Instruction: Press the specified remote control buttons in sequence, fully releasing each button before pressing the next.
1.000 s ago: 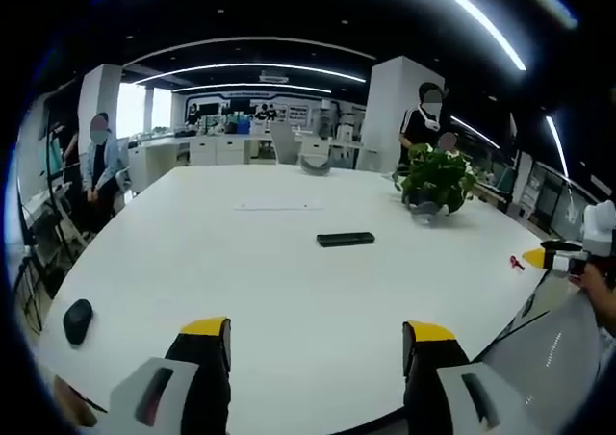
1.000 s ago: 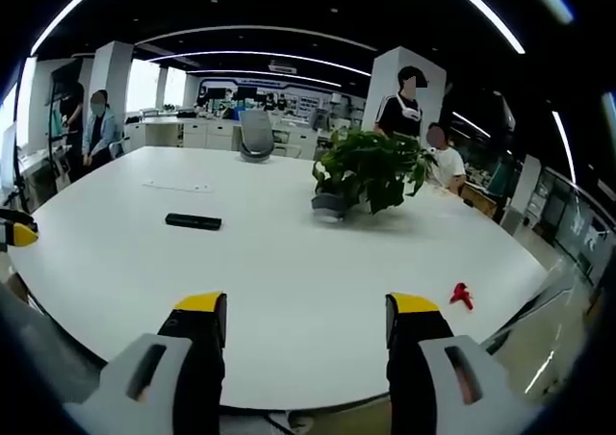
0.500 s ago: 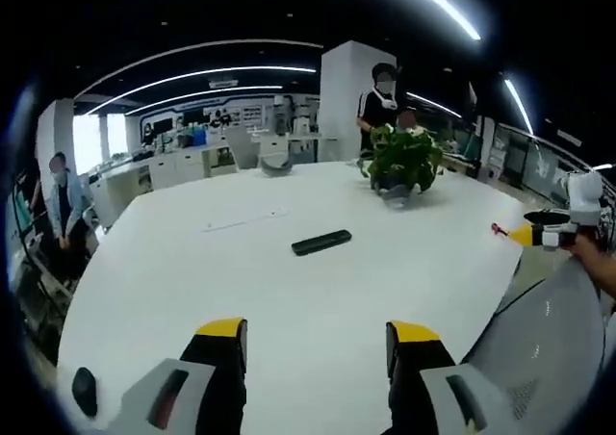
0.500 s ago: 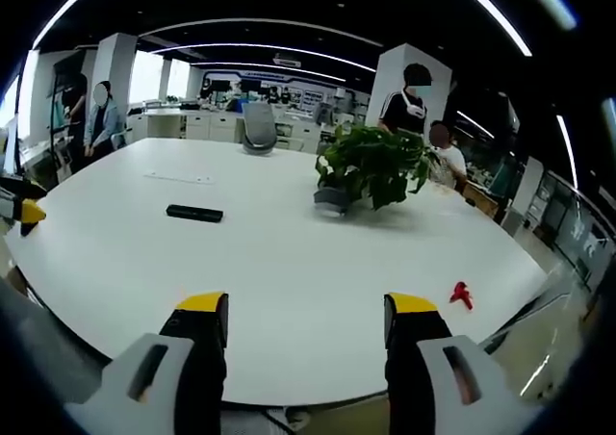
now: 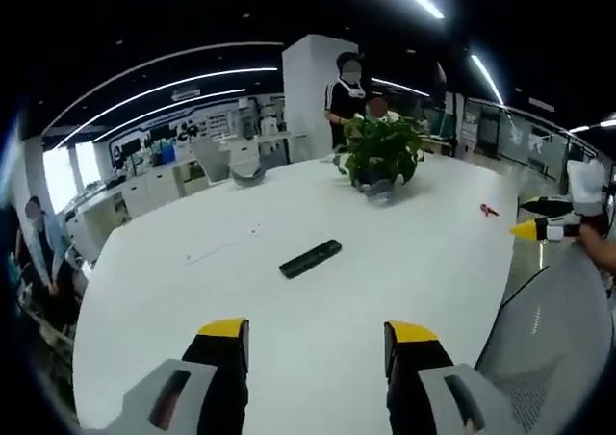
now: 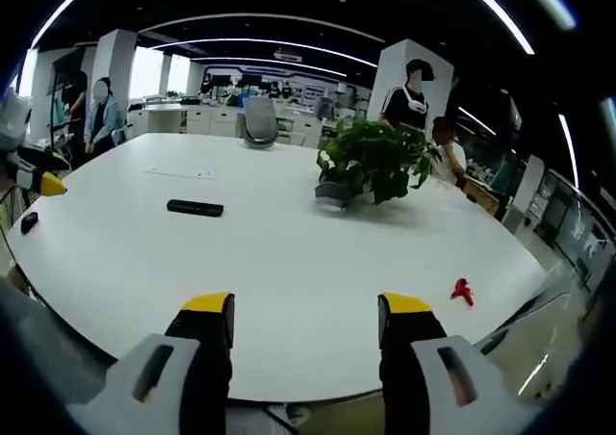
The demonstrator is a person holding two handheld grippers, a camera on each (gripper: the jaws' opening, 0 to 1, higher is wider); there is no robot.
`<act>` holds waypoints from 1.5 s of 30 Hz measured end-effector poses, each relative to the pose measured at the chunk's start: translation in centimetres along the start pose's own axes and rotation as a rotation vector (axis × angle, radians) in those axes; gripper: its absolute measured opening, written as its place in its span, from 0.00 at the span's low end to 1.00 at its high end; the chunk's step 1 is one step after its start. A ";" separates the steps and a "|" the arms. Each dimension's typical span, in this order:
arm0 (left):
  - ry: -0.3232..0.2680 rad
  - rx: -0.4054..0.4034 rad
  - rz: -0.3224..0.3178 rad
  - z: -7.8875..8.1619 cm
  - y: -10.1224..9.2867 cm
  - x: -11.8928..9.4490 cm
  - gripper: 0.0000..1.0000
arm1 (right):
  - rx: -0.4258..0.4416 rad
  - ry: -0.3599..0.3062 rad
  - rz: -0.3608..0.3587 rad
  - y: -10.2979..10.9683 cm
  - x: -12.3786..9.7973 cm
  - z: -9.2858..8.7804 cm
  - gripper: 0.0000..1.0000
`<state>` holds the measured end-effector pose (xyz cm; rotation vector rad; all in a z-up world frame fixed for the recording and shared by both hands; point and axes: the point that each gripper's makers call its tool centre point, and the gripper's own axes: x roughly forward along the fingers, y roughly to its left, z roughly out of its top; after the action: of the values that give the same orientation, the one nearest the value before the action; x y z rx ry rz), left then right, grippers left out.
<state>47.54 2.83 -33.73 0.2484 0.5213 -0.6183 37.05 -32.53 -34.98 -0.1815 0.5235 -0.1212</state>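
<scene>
While nothing is gripped: 
left tongs (image 5: 313, 334): released
right tongs (image 6: 301, 307): released
remote (image 5: 310, 259): flat on counter (image 5: 192, 291), untouched

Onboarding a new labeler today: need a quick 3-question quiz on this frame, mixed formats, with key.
1. True or false: the left tool is shut on the remote control.
2. In the right gripper view, the remote control lies on which side of the potted plant? A) left B) right C) behind it
3. Fill in: the small object near the white table's edge, right of the right tool, is coloured ____.

Key: 1 false, both tools are open and short of the remote; 2 A; 3 red.
</scene>
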 end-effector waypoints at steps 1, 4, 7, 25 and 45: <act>0.000 0.012 -0.005 0.3 0.1 0.3 0.58 | 0.002 0.002 0.001 0.0 0.0 0.0 0.61; 0.006 0.046 -0.016 1.3 0.5 1.3 0.57 | 0.005 0.002 0.005 0.1 0.0 0.0 0.59; 0.000 0.062 -0.042 3.0 0.6 2.3 0.57 | 0.002 0.013 0.018 0.3 0.1 -0.2 0.55; 0.008 0.232 -0.149 9.0 1.1 8.8 0.53 | 0.003 0.038 -0.003 -0.2 0.2 -0.8 0.51; 0.247 0.382 -0.295 5.8 1.7 16.4 0.49 | -0.028 0.078 -0.002 0.0 0.5 -1.4 0.51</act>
<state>62.13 -5.98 -37.43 0.6218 0.6826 -0.9827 36.76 -32.85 -36.40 -0.2055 0.6026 -0.1236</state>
